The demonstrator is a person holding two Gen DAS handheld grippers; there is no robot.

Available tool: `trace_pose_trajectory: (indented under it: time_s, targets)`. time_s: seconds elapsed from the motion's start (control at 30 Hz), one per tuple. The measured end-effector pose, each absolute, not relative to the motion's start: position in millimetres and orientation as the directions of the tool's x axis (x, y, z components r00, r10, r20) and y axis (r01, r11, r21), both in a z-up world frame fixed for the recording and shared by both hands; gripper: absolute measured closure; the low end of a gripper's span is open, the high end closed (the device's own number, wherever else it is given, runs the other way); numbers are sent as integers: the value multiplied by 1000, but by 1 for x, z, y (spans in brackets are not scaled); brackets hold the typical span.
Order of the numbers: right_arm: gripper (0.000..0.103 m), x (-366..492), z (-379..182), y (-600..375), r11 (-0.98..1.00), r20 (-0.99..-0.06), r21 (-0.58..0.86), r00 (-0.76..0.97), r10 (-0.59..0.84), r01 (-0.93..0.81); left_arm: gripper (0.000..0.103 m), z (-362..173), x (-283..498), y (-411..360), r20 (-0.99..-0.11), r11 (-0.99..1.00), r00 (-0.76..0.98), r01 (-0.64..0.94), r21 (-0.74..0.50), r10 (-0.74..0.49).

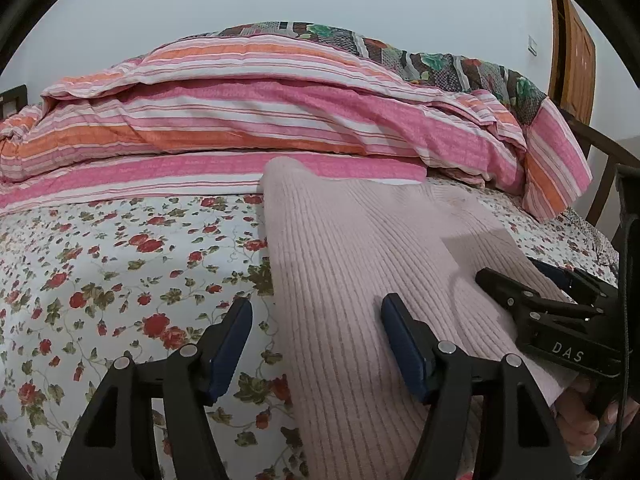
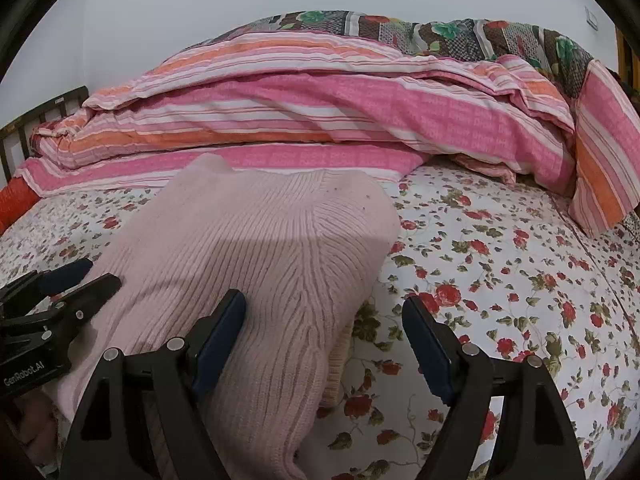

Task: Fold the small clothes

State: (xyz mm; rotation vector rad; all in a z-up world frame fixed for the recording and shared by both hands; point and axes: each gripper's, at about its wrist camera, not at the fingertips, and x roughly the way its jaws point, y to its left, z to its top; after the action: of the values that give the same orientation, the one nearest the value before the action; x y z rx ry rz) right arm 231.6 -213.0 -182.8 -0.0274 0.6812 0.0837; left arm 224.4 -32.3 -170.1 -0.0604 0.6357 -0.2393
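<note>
Pink sweater (image 1: 360,280) on bed (image 1: 120,264), lengthwise ahead.
Lay between left hand-held gripper (image 1: 316,344) and right hand-held gripper (image 2: 324,340), both released, equally near.

You can read "DAS" in white on the black body of the right gripper (image 1: 516,280) in your left wrist view, and "GenRobot.AI" on the left gripper (image 2: 80,276) in your right wrist view.
</note>
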Motion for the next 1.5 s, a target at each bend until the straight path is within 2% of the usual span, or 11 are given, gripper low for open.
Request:
trace_pose_trajectory:
  time_s: [1.33, 1.5]
  targets:
    - [23, 230, -182, -215, 997, -626, 11, 777, 69, -79, 35, -168, 223, -28, -578, 969, 778, 203, -138, -245]
    - [23, 227, -180, -218, 994, -618, 46, 779, 105, -98, 35, -169, 226, -24, -579, 959, 764, 212, -189, -284]
